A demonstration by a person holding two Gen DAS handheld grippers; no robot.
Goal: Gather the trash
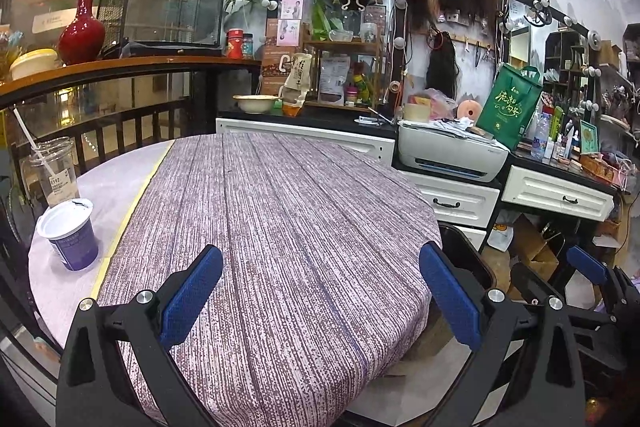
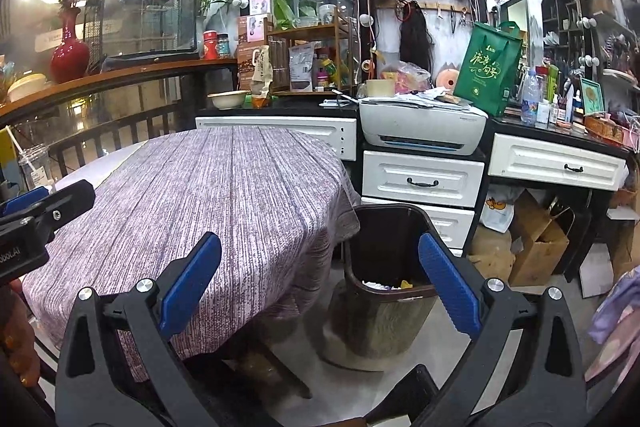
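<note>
- Blue-and-white yogurt cup [image 1: 68, 237] stands upright at the bench's left edge, on the bare strip beside the purple striped cloth [image 1: 272, 227].
- Just behind it stands a clear plastic cup [image 1: 50, 171] with a straw.
- Left claw [image 1: 320, 291] hovers over the cloth, jaws apart and empty.
- Right claw [image 2: 320, 283] is likewise apart, empty, off the bench's right edge above a brown trash bin [image 2: 386, 259] holding scraps.

I can't read the label on the clear cup [image 1: 51, 169], too small. In my right view that cup [image 2: 34, 166] is half cut off behind the left gripper [image 2: 44, 205]. Most of the bin's [image 2: 390, 255] inside is hidden by its wall; just scraps show. The right gripper [image 1: 588, 267] is partly lost at the frame's edge.
</note>
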